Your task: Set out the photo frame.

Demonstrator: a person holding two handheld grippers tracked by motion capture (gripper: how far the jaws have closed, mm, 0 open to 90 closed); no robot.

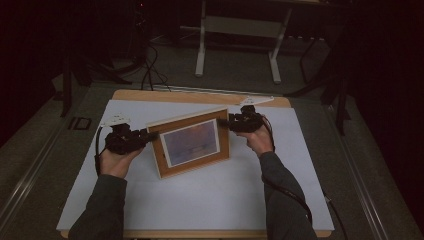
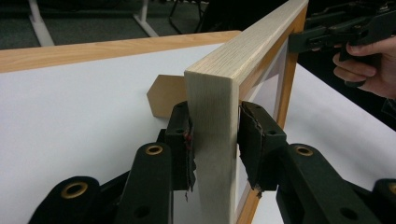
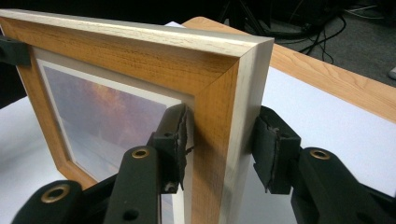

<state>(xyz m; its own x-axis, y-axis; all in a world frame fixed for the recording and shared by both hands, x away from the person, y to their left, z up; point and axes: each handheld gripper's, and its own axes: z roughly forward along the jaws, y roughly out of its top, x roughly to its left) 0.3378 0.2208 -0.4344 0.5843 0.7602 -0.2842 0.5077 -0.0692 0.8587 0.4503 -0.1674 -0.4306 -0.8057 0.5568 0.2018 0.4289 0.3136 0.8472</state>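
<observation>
High view: picture frame point(image 1: 191, 142) stands upright on the white table point(image 1: 200, 205), roughly mid-table and a bit toward the far side. It leans back slightly, with its front facing the person. Its long axis runs left-right, so each short end points straight at one hand-held gripper. Left hand-held gripper point(image 1: 151, 135) sits at the frame's left end, low down. Right hand-held gripper point(image 1: 223, 121) sits at the right end, nr the top corner. Both are equally close, w/ neither arm needing to reach. That's what the next move turns on: the frame is bracketed end to end, so any lift or shift has to go w/ both hands together, or it'll twist.

Left gripper view: left hand-held gripper point(image 2: 215, 140) is abt half open, w/ both pads against the pale side edge of the frame, so it looks like a real grip. A brown back stand point(image 2: 163, 95) shows behind, resting on the table.

Right gripper view: right hand-held gripper point(image 3: 219, 144) straddles the right upright, fairly wide. The near pad is touching the front face. The pad at the back seems just off the wood, so prob. not clamped yet.

Look of the frame: light oak front, paler whitish outer edges, mitred corners, a white mat, and a hazy orange-blue print under glass.
</observation>
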